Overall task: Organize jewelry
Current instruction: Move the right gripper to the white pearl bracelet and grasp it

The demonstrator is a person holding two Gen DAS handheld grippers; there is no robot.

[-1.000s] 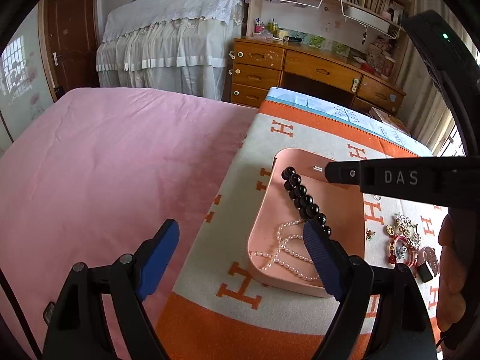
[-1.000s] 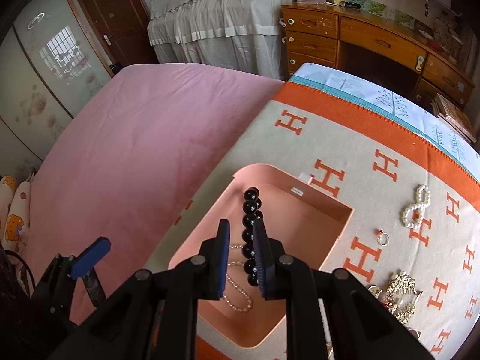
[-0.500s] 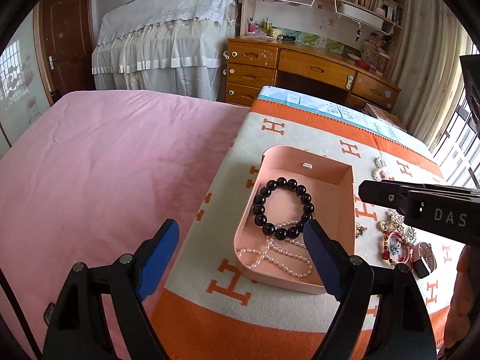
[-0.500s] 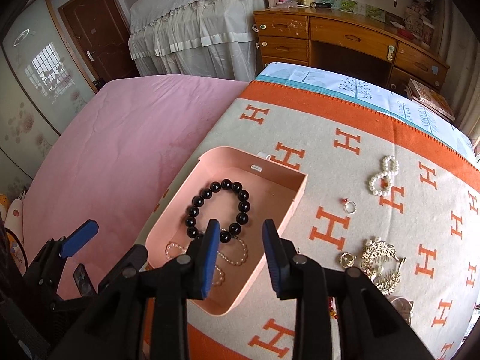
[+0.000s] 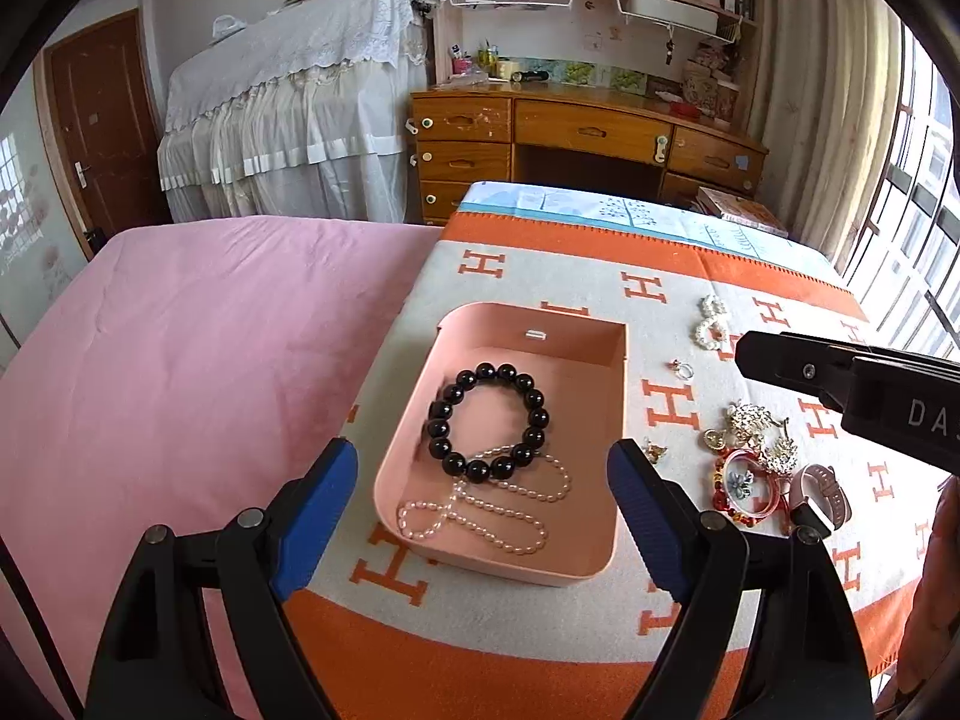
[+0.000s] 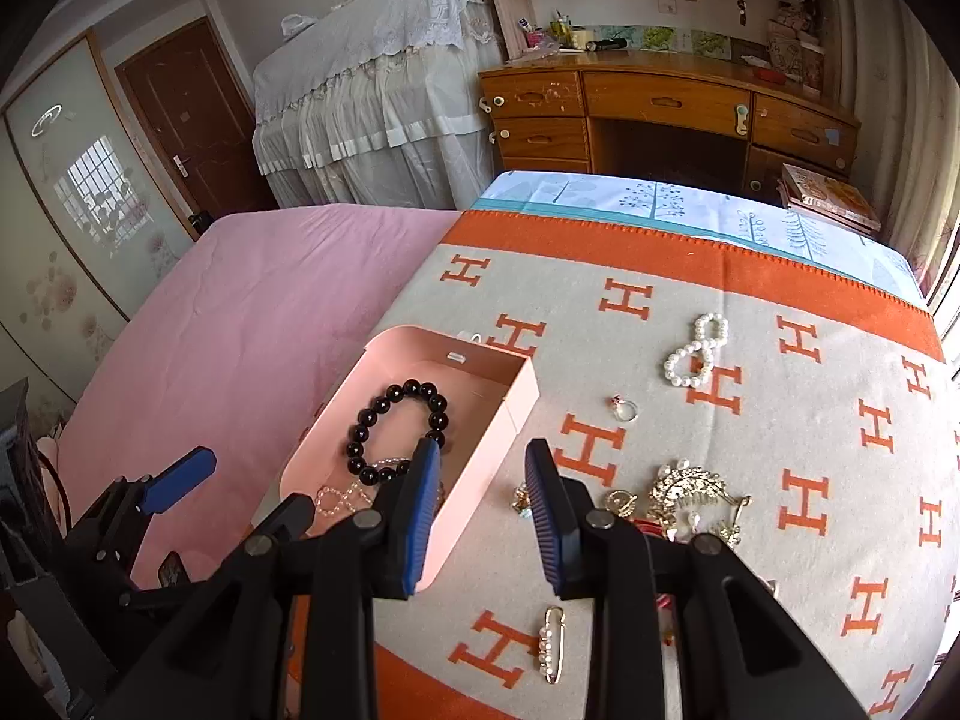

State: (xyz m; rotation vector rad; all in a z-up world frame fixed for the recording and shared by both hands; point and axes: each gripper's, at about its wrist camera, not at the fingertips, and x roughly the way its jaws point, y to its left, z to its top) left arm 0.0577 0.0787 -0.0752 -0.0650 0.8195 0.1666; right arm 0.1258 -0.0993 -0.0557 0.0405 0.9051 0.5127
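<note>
Black bracelet (image 6: 398,429) lies in tray (image 6: 480,462) left of empty, parted right claw (image 6: 482,474).

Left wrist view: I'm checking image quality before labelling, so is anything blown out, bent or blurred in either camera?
Left wrist view: window blown out; desk edges bowed by fisheye; black bead bracelet sharp. Right wrist view: similar bowing, dark corner vignette, pearl bracelet crisp.

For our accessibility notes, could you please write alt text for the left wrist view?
A pink tray on an H-patterned blanket holds a black bead bracelet and a pearl necklace. The open left gripper frames it; more jewelry lies to the right, under the right gripper.
</note>
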